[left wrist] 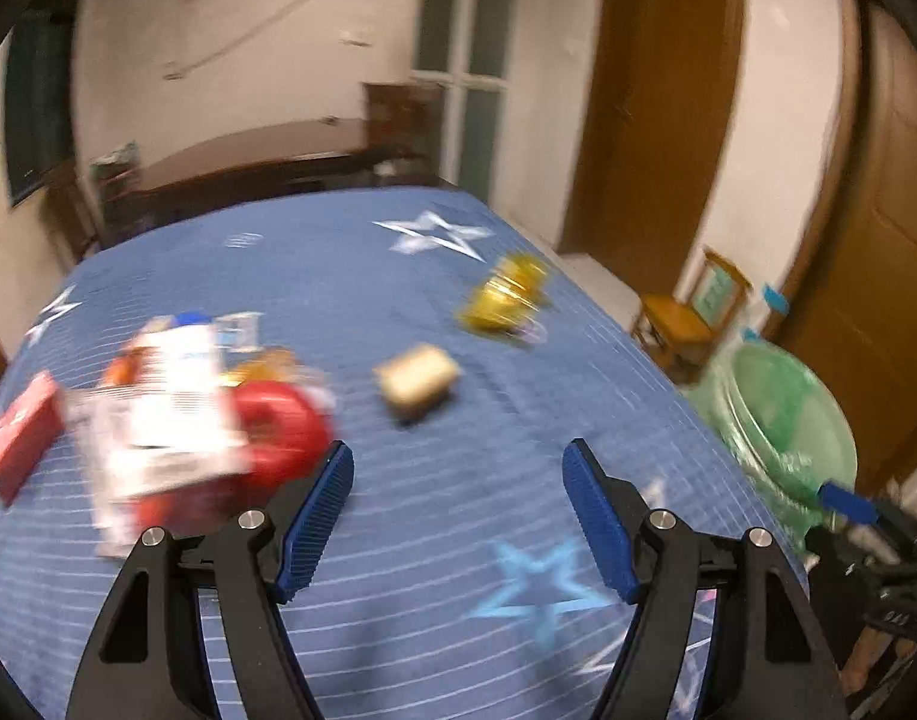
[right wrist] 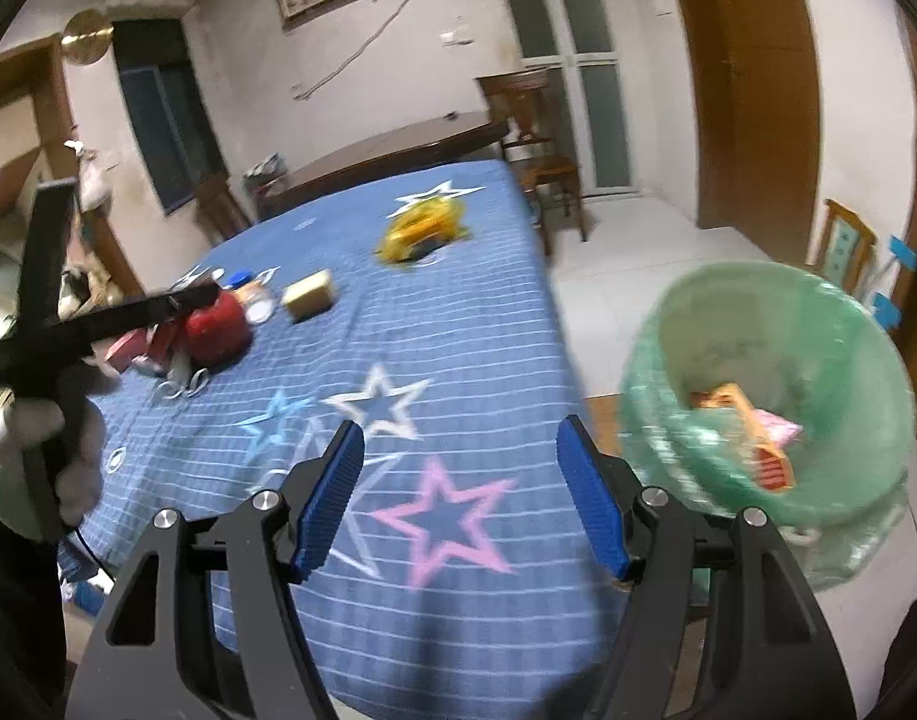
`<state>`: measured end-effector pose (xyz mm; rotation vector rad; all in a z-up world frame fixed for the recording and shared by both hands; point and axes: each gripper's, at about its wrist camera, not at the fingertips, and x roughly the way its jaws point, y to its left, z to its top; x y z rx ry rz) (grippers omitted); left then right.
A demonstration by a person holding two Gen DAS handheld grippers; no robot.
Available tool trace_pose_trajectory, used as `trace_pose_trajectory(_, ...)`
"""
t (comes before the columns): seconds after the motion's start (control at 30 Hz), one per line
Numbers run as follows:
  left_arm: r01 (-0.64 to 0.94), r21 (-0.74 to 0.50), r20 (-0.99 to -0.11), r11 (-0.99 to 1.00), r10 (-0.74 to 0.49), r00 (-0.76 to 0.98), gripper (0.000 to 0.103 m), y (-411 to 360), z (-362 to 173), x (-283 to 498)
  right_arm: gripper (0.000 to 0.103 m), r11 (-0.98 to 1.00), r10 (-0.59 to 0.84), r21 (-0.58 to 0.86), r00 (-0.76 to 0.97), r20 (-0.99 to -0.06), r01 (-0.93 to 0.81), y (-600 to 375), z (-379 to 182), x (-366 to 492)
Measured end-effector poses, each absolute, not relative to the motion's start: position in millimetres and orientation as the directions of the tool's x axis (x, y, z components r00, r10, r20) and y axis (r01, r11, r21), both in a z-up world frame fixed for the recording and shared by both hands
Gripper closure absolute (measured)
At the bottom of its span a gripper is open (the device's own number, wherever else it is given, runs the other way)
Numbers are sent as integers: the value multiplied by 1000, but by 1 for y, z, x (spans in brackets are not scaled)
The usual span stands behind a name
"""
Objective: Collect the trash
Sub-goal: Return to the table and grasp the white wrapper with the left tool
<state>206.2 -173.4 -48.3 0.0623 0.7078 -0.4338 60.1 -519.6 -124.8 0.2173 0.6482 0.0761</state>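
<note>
A: How do the two claws stand?

B: The left claw [left wrist: 458,516] is spread wide, nothing between its blue pads, hanging above the blue star-printed cloth [left wrist: 410,276] that covers the surface. The right claw [right wrist: 461,498] is just as wide and empty, over the near end of the same cloth [right wrist: 458,324], above a pink star.

A: And the trash?

B: Most lies on the surface. In the left view, a red round thing [left wrist: 284,432] with a white printed packet [left wrist: 164,420] over it sits at the left, touching the tip of the claw's left pad in the picture; a red box [left wrist: 17,438] lies just beside them at the edge. A small tan block [left wrist: 419,381] lies near the middle, apart from the rest. A crumpled yellow wrapper [left wrist: 506,297] is farther off, near the right edge. All of it is blurred.

A: Is there a bin?

B: Yes, a bin lined with a green bag [right wrist: 770,396] stands on the floor beside the surface, to the right of the right claw. Orange and pink scraps [right wrist: 752,426] lie inside it. The left view shows the same bin [left wrist: 782,414] at the surface's right edge.

A: Anything else?

B: The right view catches the other gripper's black body, held in a gloved hand [right wrist: 44,450] at the far left.
</note>
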Motion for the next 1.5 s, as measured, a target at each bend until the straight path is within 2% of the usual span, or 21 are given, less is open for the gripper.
trace_pose_trajectory(0.17, 255, -160, -589, 954, -299, 751, 28, -73, -24, 210, 39, 974, 185, 216, 779, -599, -66, -491, -122, 72)
trace_pose_trajectory(0.37, 55, -311, -640, 949, -252, 726, 22, 40, -46, 242, 38, 971, 224, 207, 749, -623, -119, -459, -128, 84)
trace_pose_trajectory(0.5, 21, -336, -687, 942, -261, 678, 22, 60, -67, 275, 38, 970, 240, 194, 730, -640, -148, -442, -130, 89)
trace_pose_trajectory(0.67, 18, -271, -741, 962, -220, 635, 23, 42, -87, 308, 38, 969, 244, 193, 725, -643, -155, -427, -129, 96)
trace_pose_trajectory(0.7, 21, -275, -737, 961, -224, 638, 26, 41, -90, 311, 38, 969, 245, 193, 724, -645, -156, -424, -129, 96)
trace_pose_trajectory(0.73, 33, -296, -728, 954, -248, 639, 47, 42, -92, 311, 38, 969, 246, 192, 723, -646, -158, -421, -130, 98)
trace_pose_trajectory(0.77, 39, -316, -727, 948, -268, 632, 62, 43, -94, 311, 38, 968, 247, 190, 721, -647, -161, -419, -130, 99)
trace_pose_trajectory(0.8, 37, -315, -726, 948, -266, 635, 67, 47, -92, 309, 38, 968, 250, 189, 719, -648, -166, -415, -129, 100)
trace_pose_trajectory(0.83, 30, -284, -733, 958, -237, 637, 84, 49, -94, 308, 39, 967, 253, 190, 718, -648, -170, -413, -129, 100)
trace_pose_trajectory(0.87, 19, -239, -746, 971, -196, 636, 93, 53, -94, 304, 39, 966, 258, 191, 716, -649, -175, -410, -129, 102)
trace_pose_trajectory(1.03, -23, -186, -779, 982, -134, 613, 92, 97, -111, 279, 42, 959, 282, 186, 704, -651, -212, -393, -129, 107)
trace_pose_trajectory(1.1, -41, -198, -784, 979, -134, 606, 88, 122, -114, 266, 42, 957, 291, 183, 698, -655, -226, -385, -129, 109)
trace_pose_trajectory(1.3, -154, -142, -772, 978, -12, 636, 82, 174, -97, 239, 42, 943, 326, 180, 675, -662, -280, -360, -130, 116)
trace_pose_trajectory(1.4, -153, -153, -756, 976, -16, 654, 69, 182, -89, 231, 42, 929, 359, 187, 660, -660, -318, -344, -126, 120)
trace_pose_trajectory(1.47, -132, -172, -746, 976, -42, 664, 51, 183, -86, 226, 42, 921, 377, 196, 651, -659, -336, -337, -124, 124)
trace_pose_trajectory(1.5, -125, -181, -743, 976, -52, 667, 45, 182, -85, 224, 42, 917, 388, 204, 645, -658, -343, -334, -123, 126)
